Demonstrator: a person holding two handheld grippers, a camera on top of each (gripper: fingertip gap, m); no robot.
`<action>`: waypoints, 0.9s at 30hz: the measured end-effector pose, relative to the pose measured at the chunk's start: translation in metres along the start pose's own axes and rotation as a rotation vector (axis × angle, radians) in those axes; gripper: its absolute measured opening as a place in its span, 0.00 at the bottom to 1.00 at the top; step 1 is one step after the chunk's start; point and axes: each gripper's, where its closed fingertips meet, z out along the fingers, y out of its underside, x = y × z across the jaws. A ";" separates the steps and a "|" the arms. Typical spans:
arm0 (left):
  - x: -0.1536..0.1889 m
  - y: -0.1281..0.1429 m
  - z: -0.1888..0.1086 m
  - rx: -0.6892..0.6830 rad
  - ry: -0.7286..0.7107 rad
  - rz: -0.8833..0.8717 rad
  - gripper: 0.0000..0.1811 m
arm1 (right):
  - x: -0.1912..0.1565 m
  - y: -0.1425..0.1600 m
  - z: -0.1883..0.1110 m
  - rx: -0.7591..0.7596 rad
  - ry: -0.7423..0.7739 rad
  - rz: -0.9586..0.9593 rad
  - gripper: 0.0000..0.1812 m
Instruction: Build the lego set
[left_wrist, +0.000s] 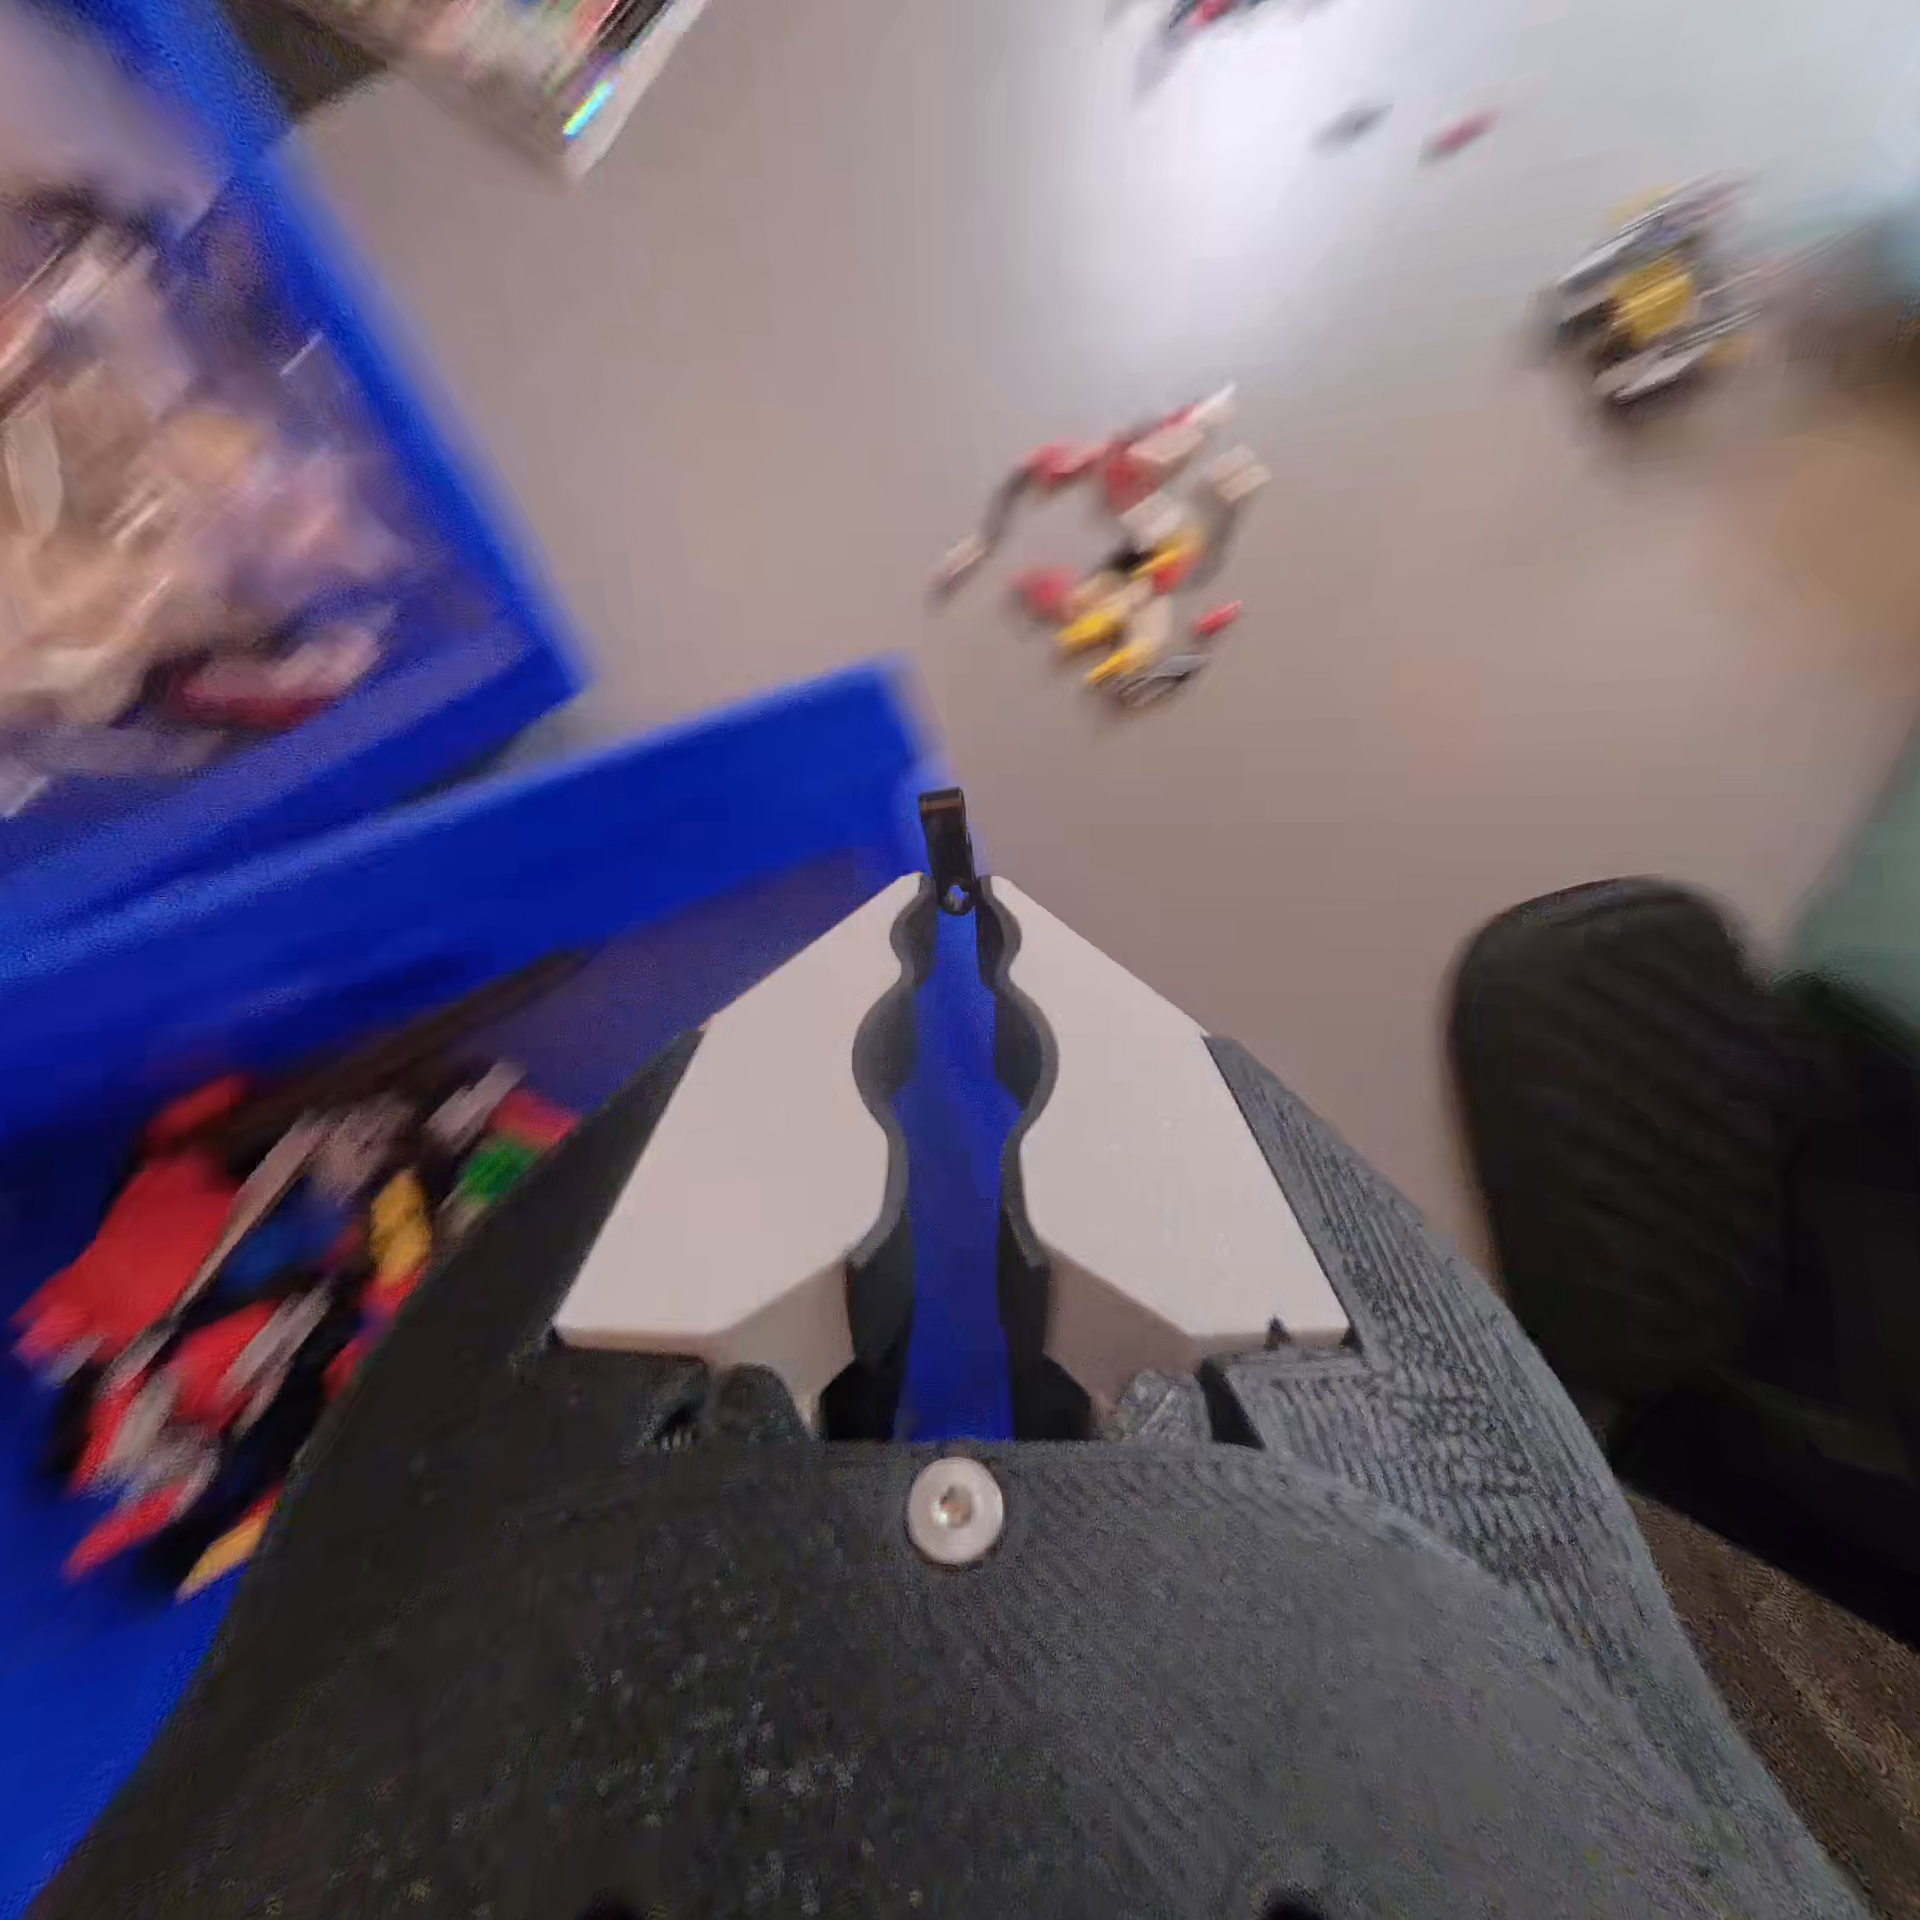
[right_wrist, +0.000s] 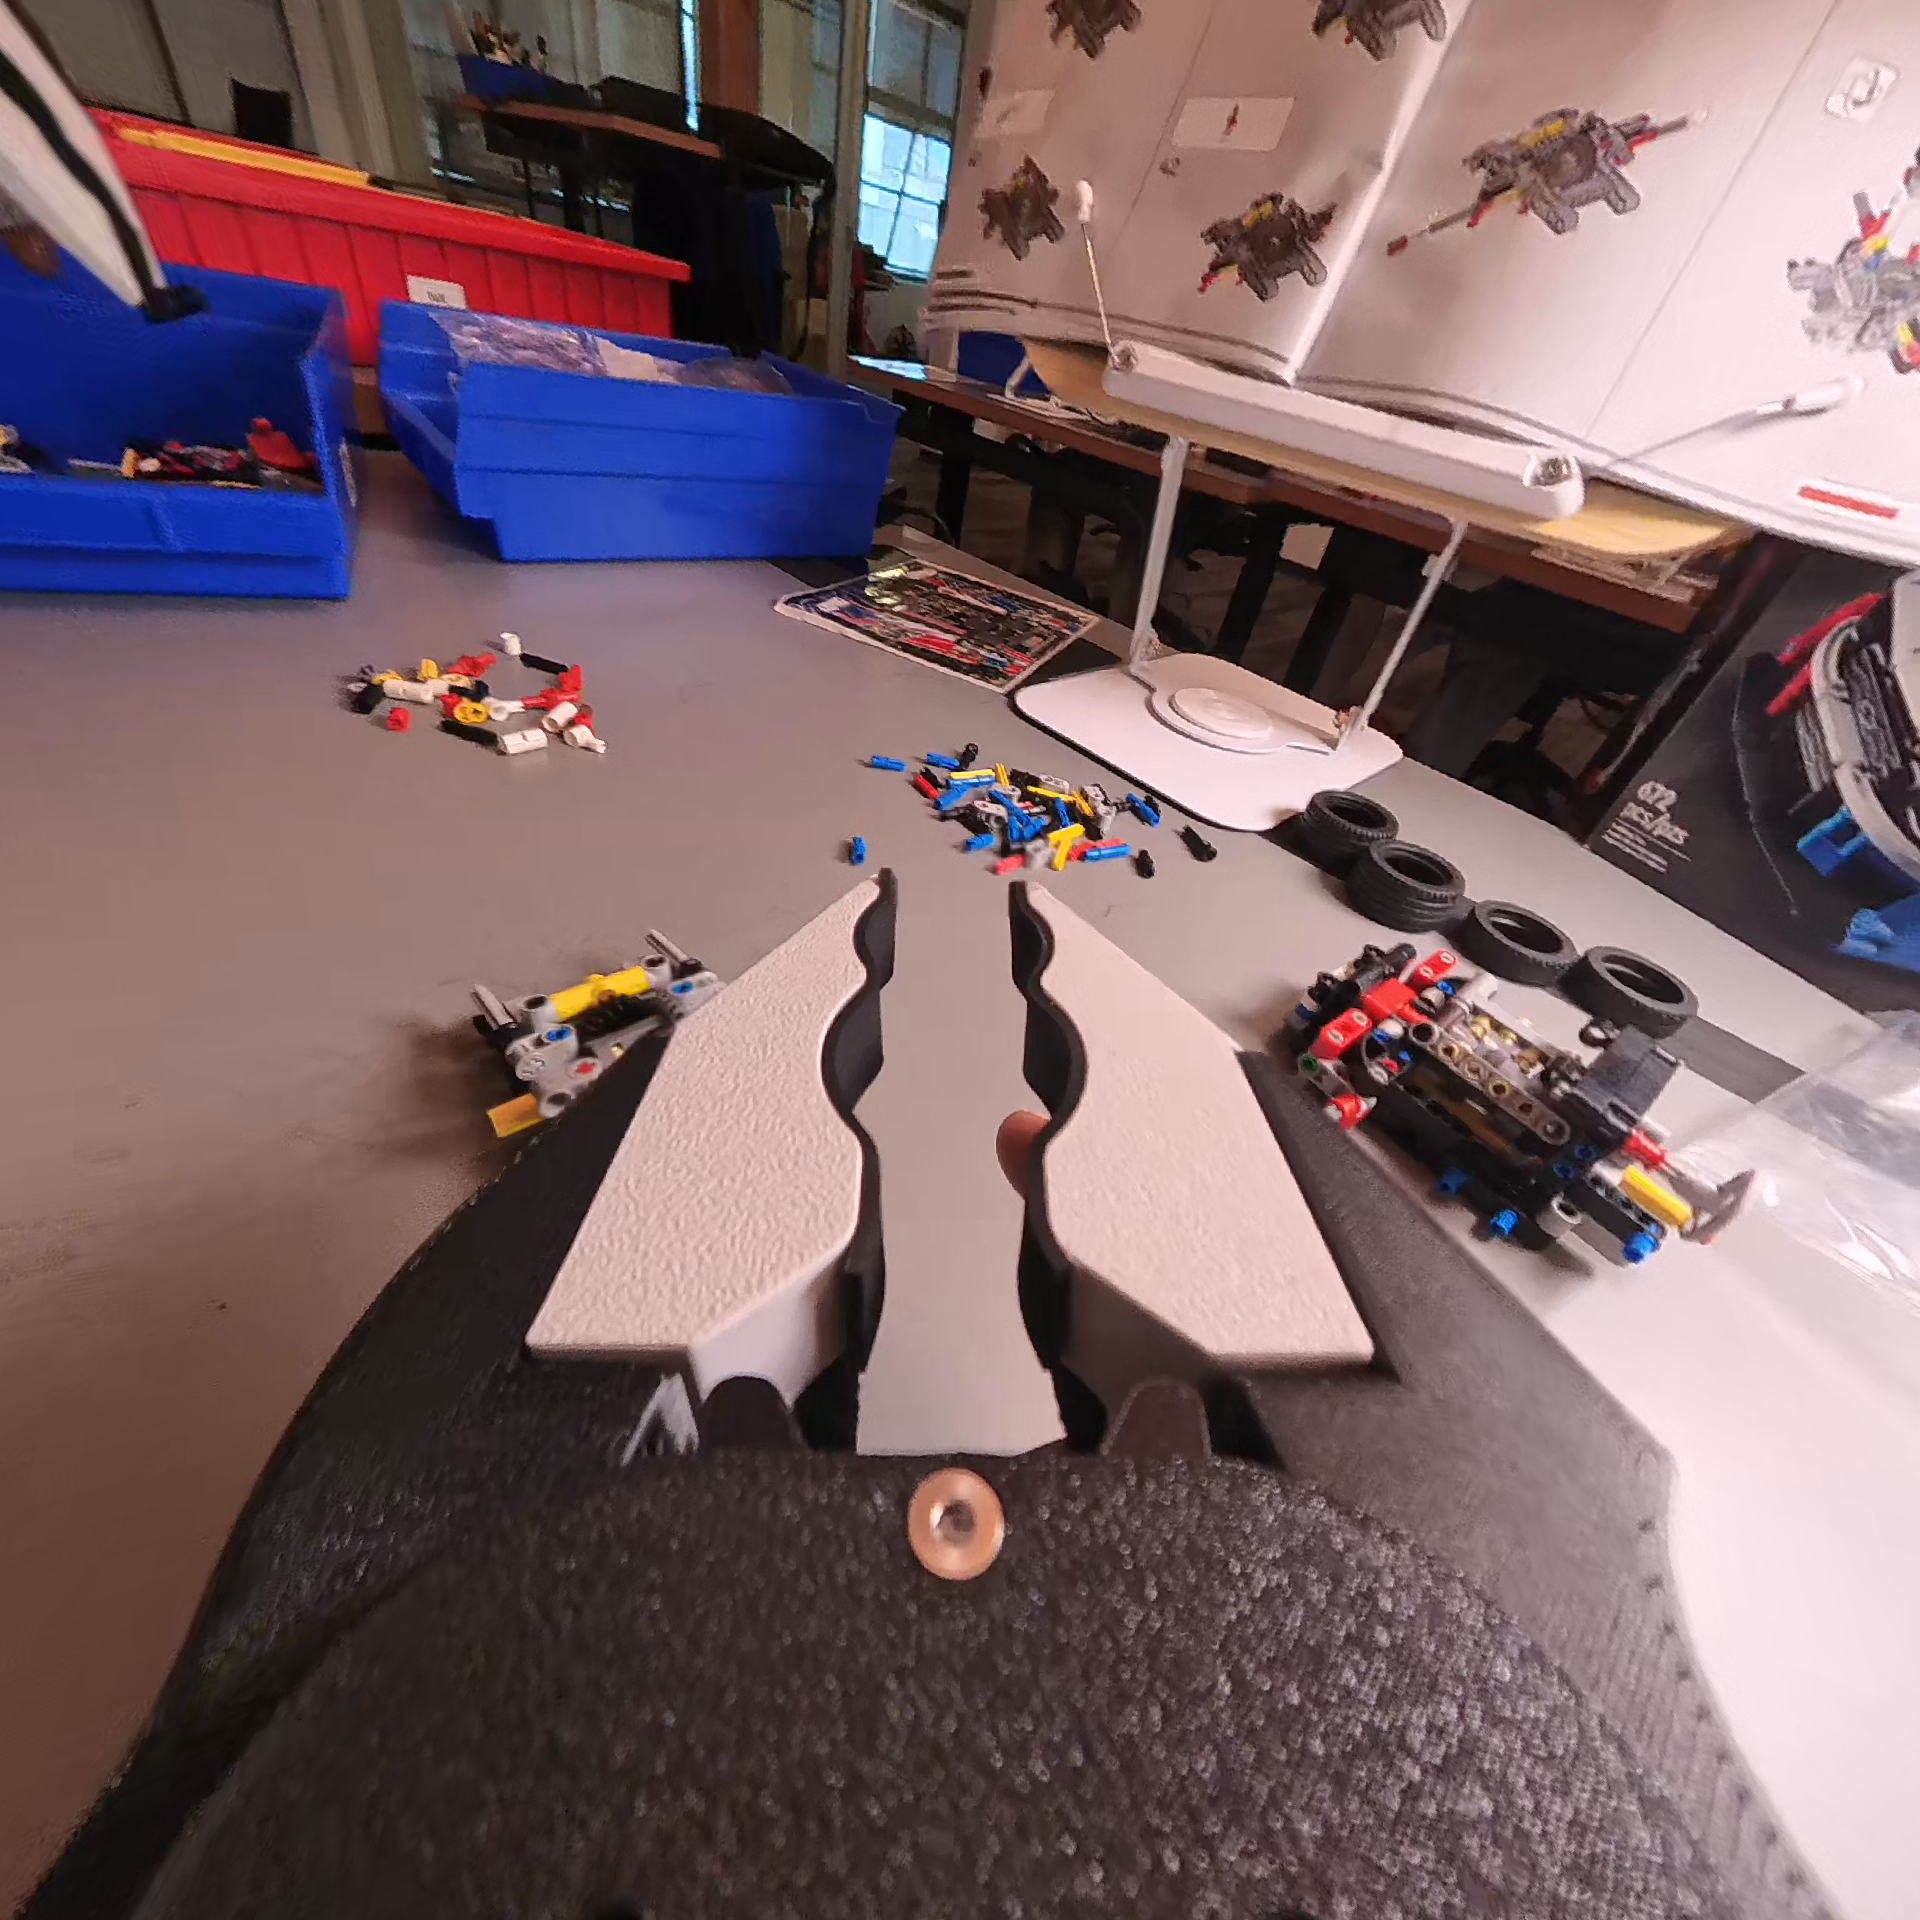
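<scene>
My left gripper (left_wrist: 953, 891) is shut on a small black lego piece (left_wrist: 943, 844) that sticks up from its tips, above the rim of a blue bin (left_wrist: 540, 831) holding red, yellow and green parts. The left wrist view is blurred by motion. My right gripper (right_wrist: 951, 894) is open and empty, low over the grey table (right_wrist: 208, 935). A small grey-and-yellow sub-assembly (right_wrist: 592, 1023) lies to its left. The larger chassis build (right_wrist: 1486, 1091) lies to its right. Two piles of loose parts lie ahead: white-red (right_wrist: 478, 696) and blue-yellow-black (right_wrist: 1039, 810). The left gripper shows at the far left (right_wrist: 94, 187) above a bin.
Two blue bins (right_wrist: 665, 457) and a red bin (right_wrist: 416, 249) stand at the table's back. An instruction book on a white stand (right_wrist: 1351, 239) is at the back right, with a sticker sheet (right_wrist: 935, 623), several black tyres (right_wrist: 1507, 925) and a plastic bag (right_wrist: 1849, 1143). A person's fingertip (right_wrist: 1018, 1143) shows between my right fingers. The gap from one gripper's tips to the other's is roughly 45 cm. To the larger chassis build (right_wrist: 1486, 1091): right tips about 15 cm, left tips about 55 cm.
</scene>
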 end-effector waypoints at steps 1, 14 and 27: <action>0.029 -0.018 0.008 0.060 0.080 0.026 0.03 | -0.005 -0.004 0.000 0.017 -0.019 -0.022 0.12; 0.285 -0.063 0.162 -0.106 0.917 0.135 0.03 | -0.140 -0.013 -0.017 0.001 -0.552 -0.484 0.21; 0.268 -0.084 0.171 0.062 0.818 0.122 0.10 | -0.106 0.043 -0.034 -0.320 -0.543 -0.394 0.03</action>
